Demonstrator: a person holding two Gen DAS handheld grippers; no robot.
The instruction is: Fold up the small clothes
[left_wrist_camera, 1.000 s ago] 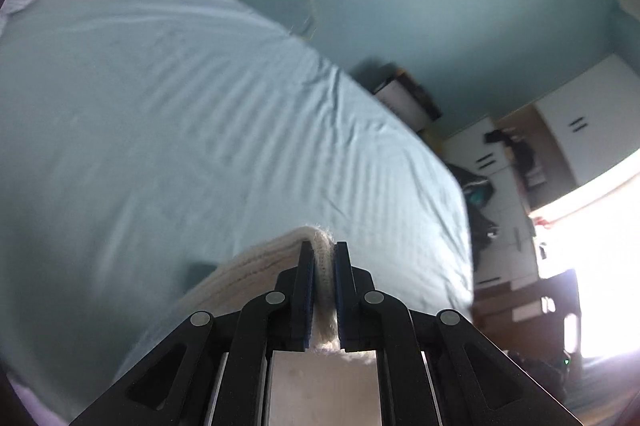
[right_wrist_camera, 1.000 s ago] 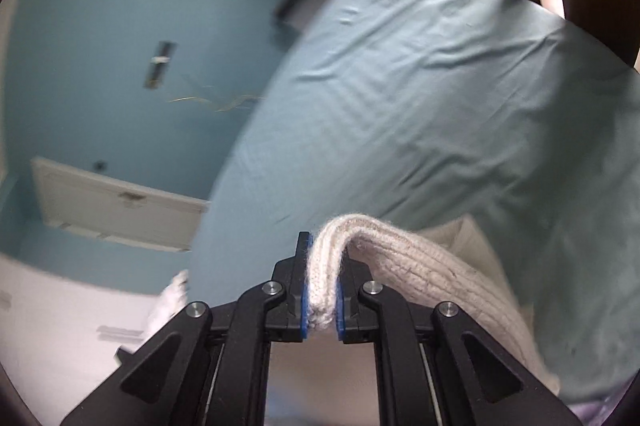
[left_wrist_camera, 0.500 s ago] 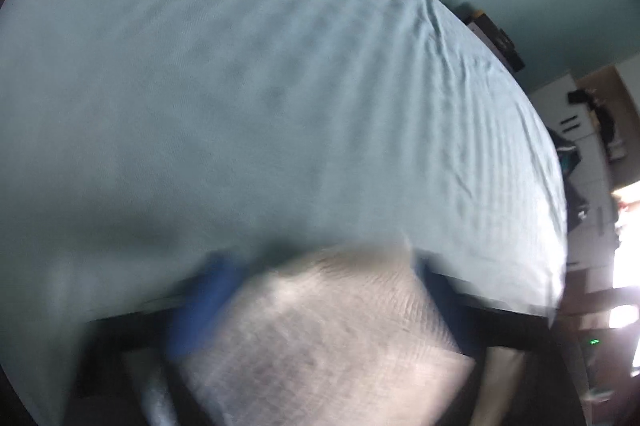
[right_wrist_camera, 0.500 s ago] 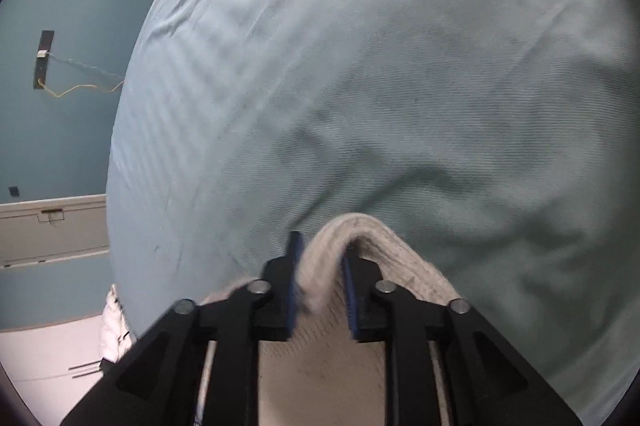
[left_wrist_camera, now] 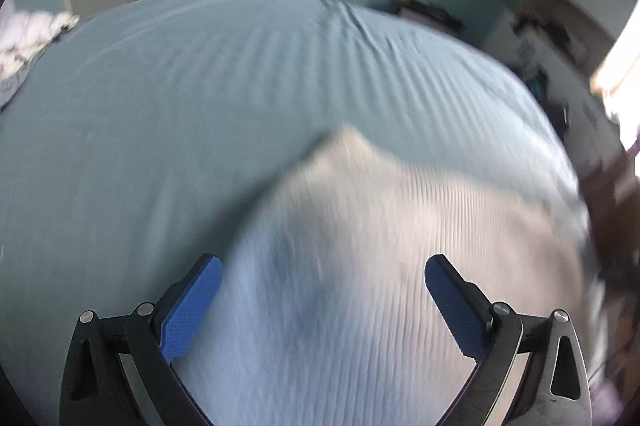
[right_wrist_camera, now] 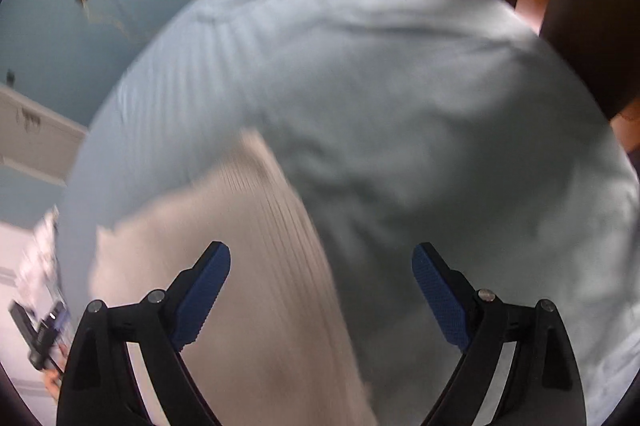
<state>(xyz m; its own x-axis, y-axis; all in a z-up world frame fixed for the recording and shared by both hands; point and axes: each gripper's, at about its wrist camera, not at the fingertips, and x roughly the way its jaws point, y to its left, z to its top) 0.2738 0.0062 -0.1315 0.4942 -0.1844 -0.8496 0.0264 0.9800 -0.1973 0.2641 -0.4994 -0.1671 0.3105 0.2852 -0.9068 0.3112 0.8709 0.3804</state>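
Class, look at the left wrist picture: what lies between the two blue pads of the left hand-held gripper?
The cream ribbed knit garment, blurred, fills the gap in the left wrist view. The left hand-held gripper stands wide open, pads clear of the garment.

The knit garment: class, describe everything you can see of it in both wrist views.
The knit garment is cream, ribbed and soft-looking, and motion-blurred in both views. It lies on the pale blue sheet, one corner pointing away in the left view, a straight ribbed edge in the right. Both the left gripper and right gripper are open, their pads clear of it.
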